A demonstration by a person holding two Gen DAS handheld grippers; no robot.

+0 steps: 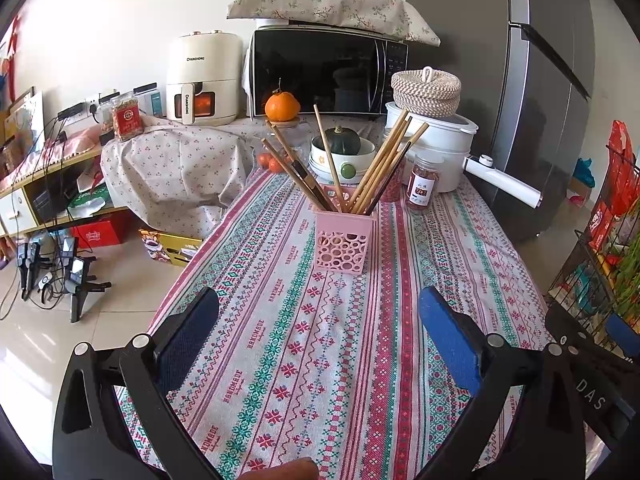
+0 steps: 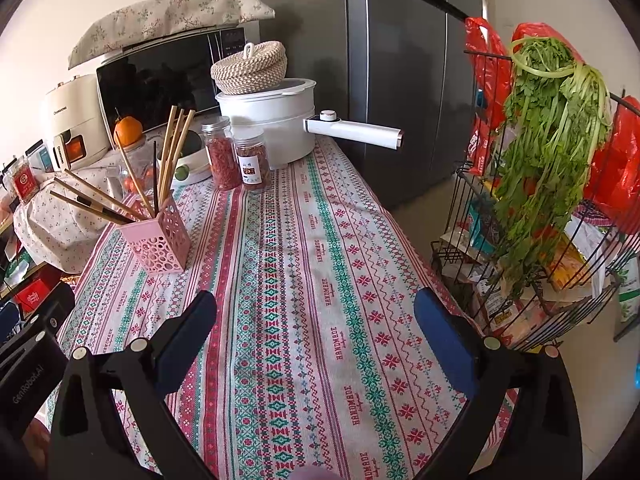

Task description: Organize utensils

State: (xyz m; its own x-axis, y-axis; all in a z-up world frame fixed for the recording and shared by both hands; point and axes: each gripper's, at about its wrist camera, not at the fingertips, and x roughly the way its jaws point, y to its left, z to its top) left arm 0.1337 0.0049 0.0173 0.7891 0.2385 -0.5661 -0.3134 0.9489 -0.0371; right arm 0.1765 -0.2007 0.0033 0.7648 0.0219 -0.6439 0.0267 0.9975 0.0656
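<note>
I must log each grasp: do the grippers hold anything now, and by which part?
Nothing is held. The left gripper and the right gripper are both open and empty above the tablecloth; the chopsticks stand in the pink holder.

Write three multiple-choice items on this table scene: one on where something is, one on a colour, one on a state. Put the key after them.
1. Where are the wooden chopsticks?
A. flat on the cloth
B. standing in the holder
C. in a claw

2. What colour is the perforated square plastic holder?
A. pink
B. white
C. green

3. How is the left claw?
A. shut on a chopstick
B. shut on nothing
C. open, holding nothing

Key: B, the sticks fan up out of the holder; A, its punched walls are pink; C, its blue pads stand wide apart over bare patterned tablecloth, as do those of the right claw.
</note>
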